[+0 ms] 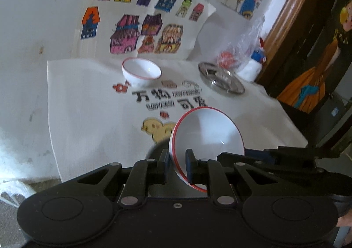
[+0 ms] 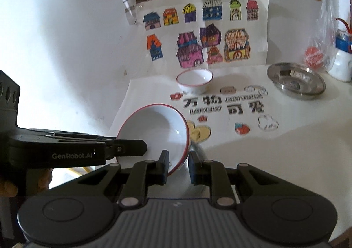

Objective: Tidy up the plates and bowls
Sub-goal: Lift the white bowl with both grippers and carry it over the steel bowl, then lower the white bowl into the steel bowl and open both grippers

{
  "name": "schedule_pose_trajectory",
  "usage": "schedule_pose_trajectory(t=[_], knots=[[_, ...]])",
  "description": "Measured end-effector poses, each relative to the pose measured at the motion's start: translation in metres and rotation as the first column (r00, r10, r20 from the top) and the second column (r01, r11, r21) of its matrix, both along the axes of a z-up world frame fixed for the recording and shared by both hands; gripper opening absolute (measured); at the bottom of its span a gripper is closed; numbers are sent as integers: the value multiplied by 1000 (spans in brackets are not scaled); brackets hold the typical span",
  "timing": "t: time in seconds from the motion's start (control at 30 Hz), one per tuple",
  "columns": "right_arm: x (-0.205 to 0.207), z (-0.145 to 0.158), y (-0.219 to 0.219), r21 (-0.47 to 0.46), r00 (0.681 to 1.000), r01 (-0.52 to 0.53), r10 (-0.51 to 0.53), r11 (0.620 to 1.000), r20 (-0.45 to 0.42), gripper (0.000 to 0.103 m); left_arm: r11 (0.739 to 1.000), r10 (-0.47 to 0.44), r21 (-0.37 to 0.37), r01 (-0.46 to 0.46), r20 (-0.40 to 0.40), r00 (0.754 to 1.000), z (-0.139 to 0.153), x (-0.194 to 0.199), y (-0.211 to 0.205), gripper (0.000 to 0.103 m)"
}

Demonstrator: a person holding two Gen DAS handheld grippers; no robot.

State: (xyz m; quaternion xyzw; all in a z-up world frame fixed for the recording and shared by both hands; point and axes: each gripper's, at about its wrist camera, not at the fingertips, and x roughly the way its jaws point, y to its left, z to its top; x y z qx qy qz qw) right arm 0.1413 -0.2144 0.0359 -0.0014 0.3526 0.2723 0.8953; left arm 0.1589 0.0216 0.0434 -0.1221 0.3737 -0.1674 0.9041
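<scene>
My left gripper [image 1: 177, 160] is shut on the rim of a white bowl with a red edge [image 1: 209, 133], which hangs tilted above the printed cloth [image 1: 88, 116]. In the right wrist view the same bowl [image 2: 154, 131] is held from the left by the left gripper [image 2: 132, 146]. My right gripper [image 2: 178, 166] straddles the bowl's lower edge, with a small gap at its right pad. A second red-rimmed bowl [image 1: 142, 70] [image 2: 194, 79] stands upright at the back. A steel plate [image 1: 221, 81] [image 2: 296, 80] lies at the back right.
A plastic bag holding something red [image 1: 226, 58] [image 2: 313, 56] and a white and blue bottle [image 1: 255, 63] [image 2: 342, 58] stand behind the steel plate. Coloured drawings [image 2: 198, 34] cover the wall. A wooden frame [image 1: 283, 10] borders the right side.
</scene>
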Motion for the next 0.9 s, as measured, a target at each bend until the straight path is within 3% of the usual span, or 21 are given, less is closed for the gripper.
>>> schedule_pose_trajectory(t=[0.43,0.9], knots=[[0,-18,4,-64,995,-43,37,997,-92,21,996,-38,74,46,-110,993,-15,-4,-7,16],[24,-16,15,-153,973,-151,119,977,-198,21,977,-91,179,118,-149,985,-9,9,-19,21]])
